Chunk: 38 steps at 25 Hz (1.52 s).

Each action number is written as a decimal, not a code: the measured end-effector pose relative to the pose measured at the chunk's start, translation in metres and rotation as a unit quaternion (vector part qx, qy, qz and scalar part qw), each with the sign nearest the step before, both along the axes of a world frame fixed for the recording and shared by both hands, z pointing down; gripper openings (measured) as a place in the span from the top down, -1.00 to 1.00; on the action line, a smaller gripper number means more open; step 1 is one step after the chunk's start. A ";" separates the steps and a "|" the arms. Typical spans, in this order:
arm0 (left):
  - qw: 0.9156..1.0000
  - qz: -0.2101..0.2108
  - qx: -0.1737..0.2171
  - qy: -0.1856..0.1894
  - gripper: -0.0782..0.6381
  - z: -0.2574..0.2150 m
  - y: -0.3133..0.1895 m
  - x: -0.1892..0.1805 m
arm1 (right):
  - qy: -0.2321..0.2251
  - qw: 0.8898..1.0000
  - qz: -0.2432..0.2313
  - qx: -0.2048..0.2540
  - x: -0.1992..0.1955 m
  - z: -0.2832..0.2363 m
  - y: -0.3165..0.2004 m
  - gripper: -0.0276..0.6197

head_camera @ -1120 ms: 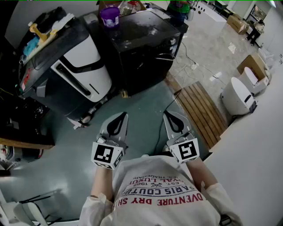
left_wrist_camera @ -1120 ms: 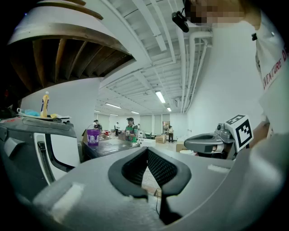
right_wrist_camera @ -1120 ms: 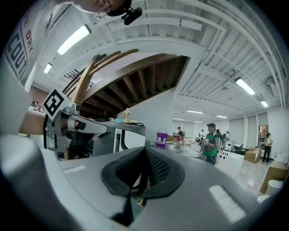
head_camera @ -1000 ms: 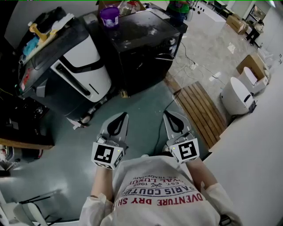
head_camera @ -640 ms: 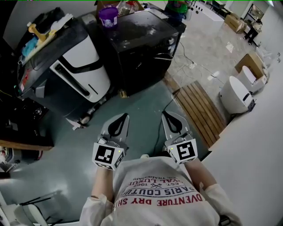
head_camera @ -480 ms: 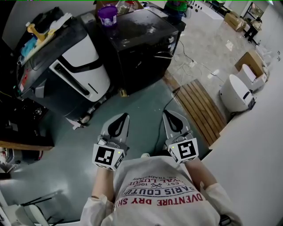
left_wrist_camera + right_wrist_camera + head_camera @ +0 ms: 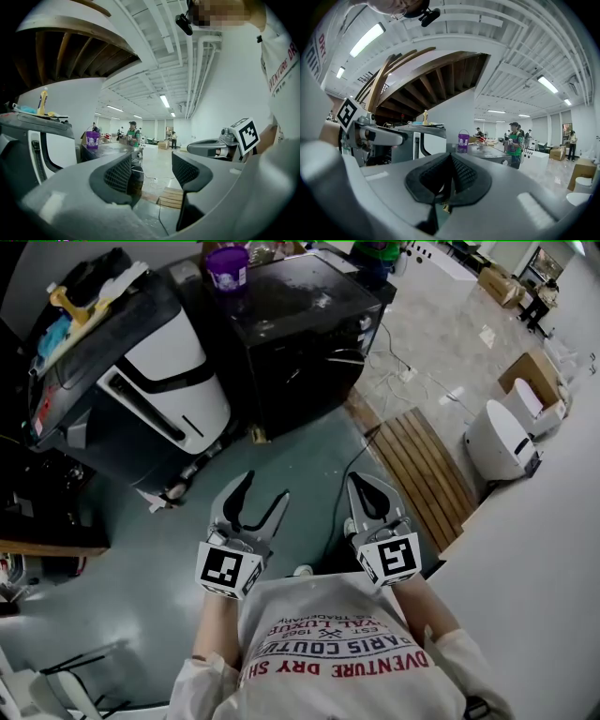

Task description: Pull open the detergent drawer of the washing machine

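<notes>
Both my grippers hang over the floor, short of the machine.

My left gripper [image 7: 265,487] is opening its jaws with nothing between them. My right gripper [image 7: 362,486] has its jaws pressed together, empty. They sit side by side above the green floor [image 7: 281,456], well apart from the black washing machine [image 7: 300,334] ahead, which carries a purple bucket [image 7: 230,268] on top. Its detergent drawer is probably on the shadowed front face, but I cannot pick it out from here.

A purple bucket [image 7: 230,268], a slatted wooden board [image 7: 422,479] on the floor [image 7: 300,451], a cardboard box [image 7: 542,379]
</notes>
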<state>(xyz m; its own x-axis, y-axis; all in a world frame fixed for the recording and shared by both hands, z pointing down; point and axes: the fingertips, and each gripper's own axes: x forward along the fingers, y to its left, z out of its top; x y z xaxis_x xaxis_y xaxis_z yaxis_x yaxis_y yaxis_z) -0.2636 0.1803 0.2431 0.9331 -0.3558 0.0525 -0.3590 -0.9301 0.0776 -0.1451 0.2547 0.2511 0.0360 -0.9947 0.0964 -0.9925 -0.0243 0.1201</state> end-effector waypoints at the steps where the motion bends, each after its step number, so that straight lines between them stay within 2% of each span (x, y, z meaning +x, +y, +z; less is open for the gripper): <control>1: 1.000 -0.003 0.001 -0.003 0.04 0.003 -0.004 0.003 | 0.000 1.000 -0.001 -0.001 0.006 0.001 -0.004 0.91; 9: 0.998 -0.049 -0.016 -0.025 0.04 0.019 -0.047 0.048 | -0.015 0.999 -0.036 -0.007 0.061 0.015 -0.055 0.91; 14: 0.995 -0.090 -0.020 -0.034 0.04 0.016 -0.083 0.099 | -0.017 0.997 -0.070 -0.017 0.120 0.016 -0.099 0.91; 20: 0.988 -0.148 -0.037 -0.020 0.04 0.017 -0.126 0.172 | -0.013 0.992 -0.124 -0.026 0.197 0.014 -0.151 0.91; 24: 0.984 -0.174 -0.042 -0.008 0.04 0.021 -0.147 0.213 | -0.003 0.986 -0.161 -0.031 0.233 0.019 -0.180 0.91; 28: 0.978 -0.199 -0.056 -0.003 0.04 0.036 -0.164 0.236 | 0.001 0.982 -0.187 -0.040 0.257 0.031 -0.205 0.91; 33: 0.969 -0.215 -0.119 0.015 0.04 0.073 -0.191 0.250 | -0.007 0.977 -0.209 -0.039 0.266 0.040 -0.232 0.91; 38: 0.962 -0.219 -0.160 0.025 0.04 0.104 -0.228 0.256 | -0.023 0.975 -0.218 -0.036 0.269 0.059 -0.276 0.91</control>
<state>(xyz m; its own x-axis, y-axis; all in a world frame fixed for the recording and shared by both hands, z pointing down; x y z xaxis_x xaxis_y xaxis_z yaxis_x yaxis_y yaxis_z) -0.0076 -0.0476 0.3474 0.7009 -0.6891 0.1842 -0.7004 -0.6158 0.3609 0.1236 -0.0209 0.3101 -0.3955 -0.9047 0.1584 -0.9107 0.4087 0.0602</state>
